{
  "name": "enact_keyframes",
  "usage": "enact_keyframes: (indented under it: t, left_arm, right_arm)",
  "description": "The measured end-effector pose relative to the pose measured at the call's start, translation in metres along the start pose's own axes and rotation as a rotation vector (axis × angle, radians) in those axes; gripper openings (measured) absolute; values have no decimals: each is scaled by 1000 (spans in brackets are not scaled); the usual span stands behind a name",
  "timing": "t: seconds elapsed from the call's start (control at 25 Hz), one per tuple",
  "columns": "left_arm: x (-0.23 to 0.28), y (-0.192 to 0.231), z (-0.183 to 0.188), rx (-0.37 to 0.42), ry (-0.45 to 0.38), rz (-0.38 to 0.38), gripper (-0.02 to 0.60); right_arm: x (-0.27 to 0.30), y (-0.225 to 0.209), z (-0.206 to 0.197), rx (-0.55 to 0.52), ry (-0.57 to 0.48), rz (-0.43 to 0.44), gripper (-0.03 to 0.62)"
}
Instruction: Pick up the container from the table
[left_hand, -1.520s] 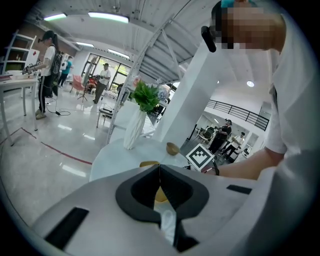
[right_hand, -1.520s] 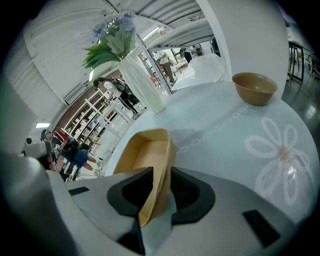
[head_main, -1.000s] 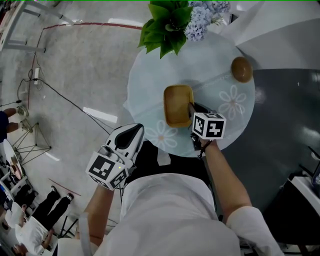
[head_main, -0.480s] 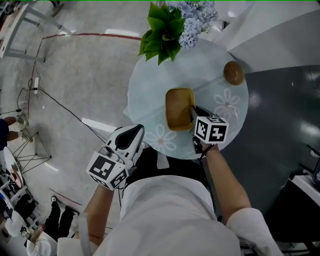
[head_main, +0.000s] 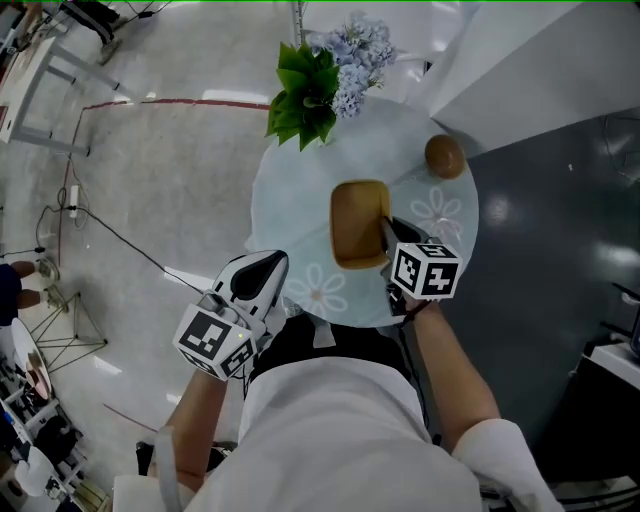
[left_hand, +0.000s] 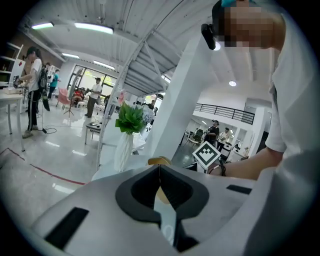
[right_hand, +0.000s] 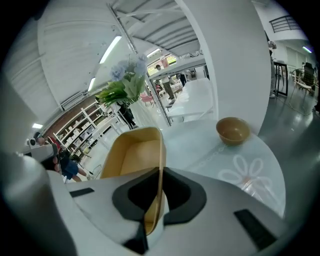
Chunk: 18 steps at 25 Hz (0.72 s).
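The jaws of the right gripper (right_hand: 159, 175) are clamped on the right wall of the tan container (head_main: 357, 222), near the middle of the round table (head_main: 285, 205). The left gripper (left_hand: 159, 170), jaws together on nothing, hangs off the table's near-left edge. The cloth is pale with white flower prints; a brown bowl (head_main: 444, 156) sits at the far-right edge and a plant (head_main: 303, 95) at the far edge, over a glossy grey floor (head_main: 150, 190)

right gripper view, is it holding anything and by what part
The right gripper is shut on the yellow container, its fingers pinching one long side wall at the rim.
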<state>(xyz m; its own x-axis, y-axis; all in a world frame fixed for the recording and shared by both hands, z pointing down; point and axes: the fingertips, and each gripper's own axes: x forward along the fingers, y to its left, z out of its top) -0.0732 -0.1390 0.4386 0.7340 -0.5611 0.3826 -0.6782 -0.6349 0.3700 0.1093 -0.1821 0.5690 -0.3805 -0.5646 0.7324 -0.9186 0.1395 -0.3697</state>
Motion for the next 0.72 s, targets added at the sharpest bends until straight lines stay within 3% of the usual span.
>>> enact_keyframes:
  t: [0.72]
  left_arm:
    - [0,-25,52,113,-66,-55,21]
  right_arm:
    - [-78,19,74,-13,-225,13,34]
